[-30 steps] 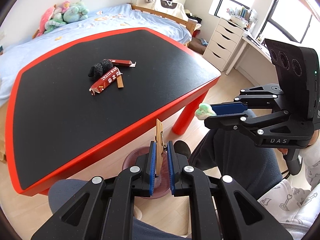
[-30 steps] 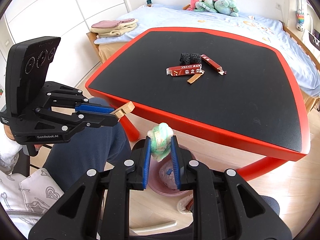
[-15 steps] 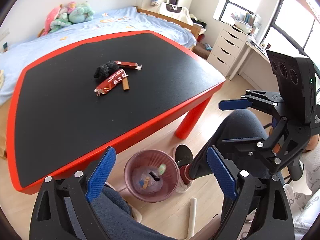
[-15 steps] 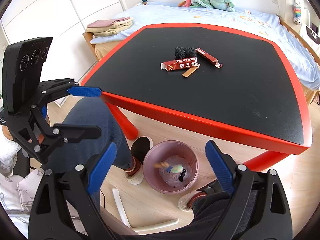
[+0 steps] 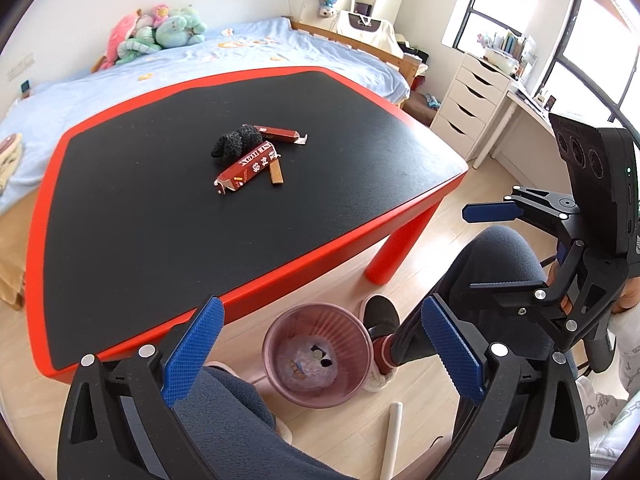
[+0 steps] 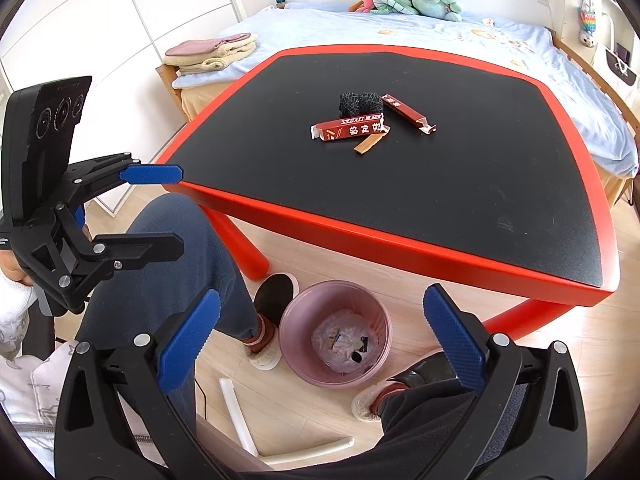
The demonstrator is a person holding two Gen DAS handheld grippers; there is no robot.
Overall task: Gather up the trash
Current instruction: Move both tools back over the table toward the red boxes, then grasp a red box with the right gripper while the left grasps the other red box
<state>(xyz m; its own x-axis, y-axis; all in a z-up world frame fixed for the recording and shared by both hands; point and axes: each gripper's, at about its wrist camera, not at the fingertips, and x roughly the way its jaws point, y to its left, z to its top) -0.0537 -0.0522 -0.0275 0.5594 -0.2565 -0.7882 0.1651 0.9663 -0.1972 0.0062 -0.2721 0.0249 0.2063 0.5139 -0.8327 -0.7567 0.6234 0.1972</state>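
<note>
On the red-rimmed black worktop [image 5: 120, 208] lie two dark-red cardboard boxes [image 5: 247, 169], one black mesh wad [image 5: 234, 145] and one tan wooden strip [image 5: 276, 172], at 12 o'clock from one pink ribbed plastic bin [image 5: 318, 354].

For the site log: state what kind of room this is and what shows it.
Most likely a child's bedroom: a bed with blue bedding, plush toys piled at its head, and a white drawer unit beside a desk by the window.
</note>
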